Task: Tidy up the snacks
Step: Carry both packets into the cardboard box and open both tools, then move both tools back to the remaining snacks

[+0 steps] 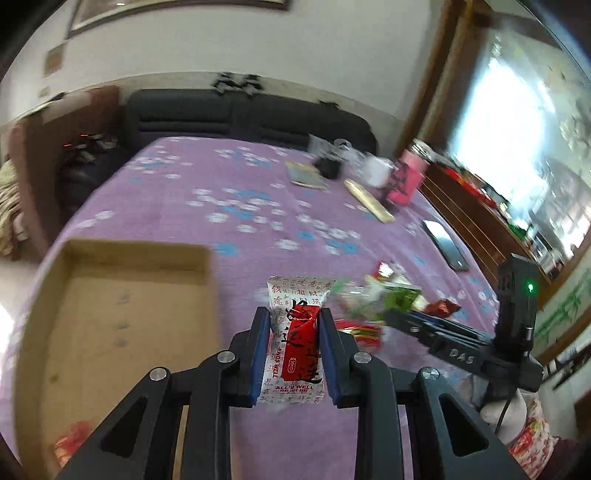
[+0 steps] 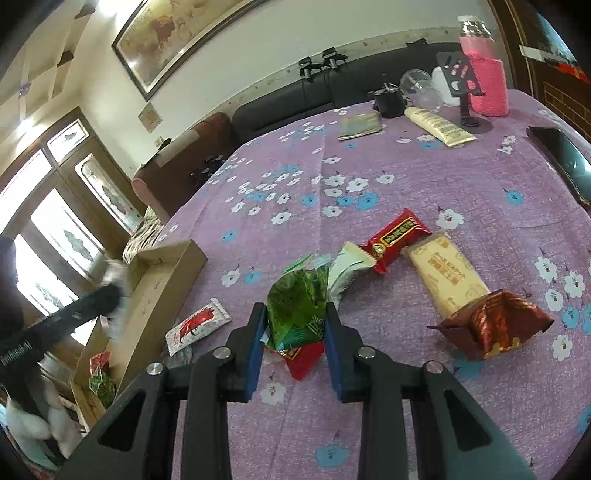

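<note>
The left gripper [image 1: 292,321] is clamped on a red-and-white snack packet [image 1: 295,343] above the purple flowered tablecloth [image 1: 229,206]. A shallow cardboard box [image 1: 122,314] lies at nine o'clock, the right gripper [image 1: 397,317] (dark, blurred) at three, among scattered snacks [image 1: 373,299].

A home living room is shown. A dark sofa [image 2: 314,96] is set against the wall behind the counter [image 2: 406,177], which is covered with a purple flowered cloth. A large framed painting [image 2: 177,33] is hung above, and wood-framed glazed doors [image 2: 55,229] are seen at the side.
</note>
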Tool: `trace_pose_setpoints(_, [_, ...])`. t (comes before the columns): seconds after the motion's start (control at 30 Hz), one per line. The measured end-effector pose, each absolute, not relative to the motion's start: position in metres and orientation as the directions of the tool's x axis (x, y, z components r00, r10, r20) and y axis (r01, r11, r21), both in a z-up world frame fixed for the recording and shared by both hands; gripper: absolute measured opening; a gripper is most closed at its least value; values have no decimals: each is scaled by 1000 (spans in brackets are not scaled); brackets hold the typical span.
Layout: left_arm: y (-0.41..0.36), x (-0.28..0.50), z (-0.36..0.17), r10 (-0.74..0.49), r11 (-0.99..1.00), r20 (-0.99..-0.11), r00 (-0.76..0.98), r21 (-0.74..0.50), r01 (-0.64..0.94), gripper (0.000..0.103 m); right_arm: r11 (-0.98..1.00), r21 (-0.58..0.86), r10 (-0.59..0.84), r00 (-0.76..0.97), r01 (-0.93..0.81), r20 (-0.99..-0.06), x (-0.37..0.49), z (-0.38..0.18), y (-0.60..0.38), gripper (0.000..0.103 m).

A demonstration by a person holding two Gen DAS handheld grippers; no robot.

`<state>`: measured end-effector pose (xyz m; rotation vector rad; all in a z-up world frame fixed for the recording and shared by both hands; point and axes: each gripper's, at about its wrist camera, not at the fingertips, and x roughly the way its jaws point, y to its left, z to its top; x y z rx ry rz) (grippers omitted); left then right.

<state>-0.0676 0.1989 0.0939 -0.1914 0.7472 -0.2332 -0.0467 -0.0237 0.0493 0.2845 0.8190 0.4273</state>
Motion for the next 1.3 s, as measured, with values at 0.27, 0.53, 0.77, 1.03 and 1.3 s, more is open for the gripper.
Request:
trace_pose_setpoints(0.27, [284, -99, 90, -173, 964, -640, 748, -265, -3, 27, 886, 322, 462, 593, -333, -659, -63, 59, 18, 29])
trace_pose_setpoints(0.53, [332, -103, 65, -120, 953, -657, 744, -285, -98, 28, 795, 314, 575, 480, -519, -662, -90, 92, 113, 29])
trace_pose_setpoints(0.77, [364, -102, 46, -97, 936, -680, 727, -311, -166, 28, 742, 259, 576, 390, -619, -718, -96, 83, 202, 29])
trace_pose_setpoints(1.03, [381, -110, 36, -99, 918, -677, 730, -344, -195, 40, 741, 248, 535, 324, -624, -781, -84, 57, 245, 29])
trace_pose_setpoints(1.3, [379, -126, 52, -112, 899, -630, 768, -394, -191, 65, 738, 257, 550, 333, -624, -766, -90, 59, 246, 36])
